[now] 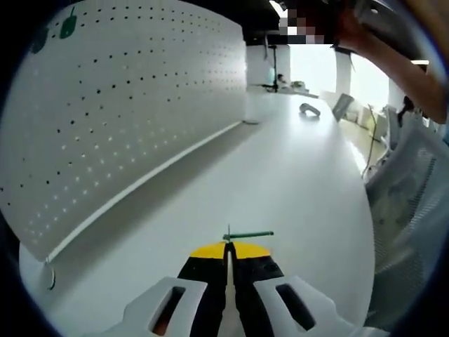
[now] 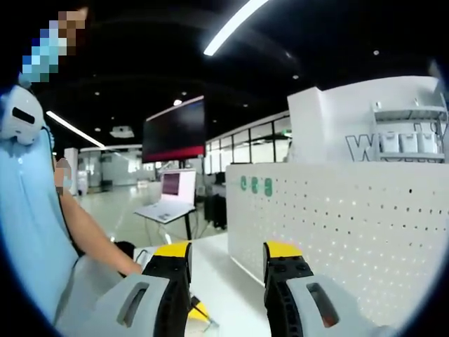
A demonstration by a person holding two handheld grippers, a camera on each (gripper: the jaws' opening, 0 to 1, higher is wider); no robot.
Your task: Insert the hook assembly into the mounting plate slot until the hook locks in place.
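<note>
Hook assembly (image 1: 247, 235), a thin green wire piece, sits pinched in our left gripper (image 1: 228, 261), low and well out from the pegboard (image 1: 126, 119).
In the left gripper view we judge it light, stiff and slippery, best held by its straight shank. In the right gripper view our right gripper (image 2: 228, 263) has its jaws spread, empty, before the pegboard with green hooks (image 2: 256, 185).

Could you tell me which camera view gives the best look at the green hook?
The left gripper view: the green hook sits pinched at the tips of the left gripper, seen against the white table. The right gripper view instead shows green pieces already hanging on the pegboard, small and distant.
</note>
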